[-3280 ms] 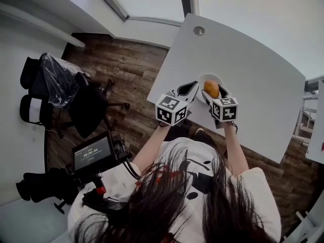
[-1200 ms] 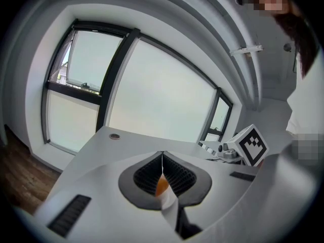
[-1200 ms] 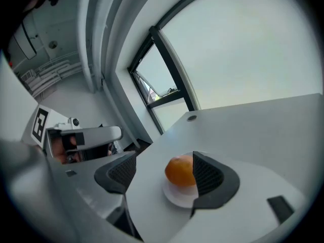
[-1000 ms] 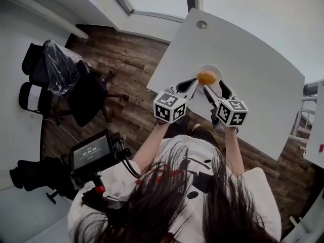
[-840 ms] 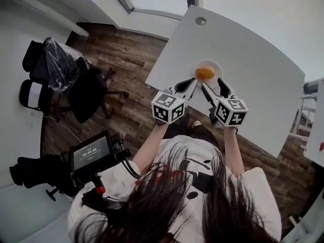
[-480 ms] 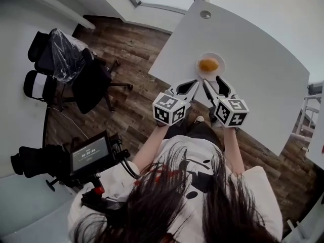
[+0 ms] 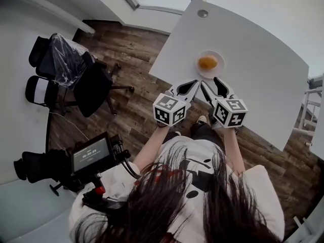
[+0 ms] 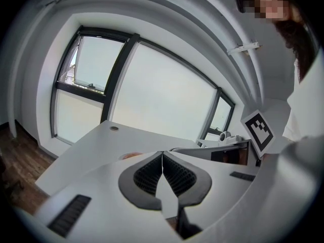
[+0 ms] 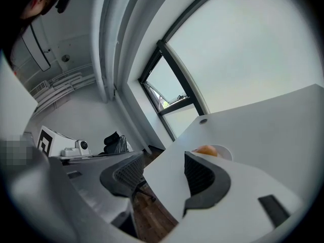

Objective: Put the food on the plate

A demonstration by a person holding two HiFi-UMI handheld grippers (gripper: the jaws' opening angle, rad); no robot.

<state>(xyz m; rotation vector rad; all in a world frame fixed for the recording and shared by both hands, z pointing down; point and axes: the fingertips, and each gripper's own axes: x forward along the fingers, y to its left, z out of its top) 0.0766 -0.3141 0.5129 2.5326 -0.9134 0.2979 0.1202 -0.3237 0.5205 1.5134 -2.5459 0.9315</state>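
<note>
An orange, roundish piece of food (image 7: 208,62) lies on a small white plate (image 7: 220,69) on the white table (image 7: 258,54). Both grippers are drawn back near the table's front edge, apart from the plate. My left gripper (image 7: 196,81) is shut, its ribbed pads (image 8: 152,173) meeting at the tips with nothing between them. My right gripper (image 7: 209,81) stands open and empty. In the right gripper view the food (image 9: 206,150) and plate (image 9: 227,154) show just beyond the right gripper (image 9: 164,158). The left gripper (image 8: 162,153) hides most of the plate in its own view.
A round cable grommet (image 7: 203,13) sits near the table's far corner. Black office chairs (image 7: 76,80) stand on the wooden floor to the left. A camera rig with a small monitor (image 7: 93,153) hangs at the person's left side.
The right gripper, which earlier held the food over the plate, has let it go. Both grippers have pulled back toward the person, and the food stays on the plate.
</note>
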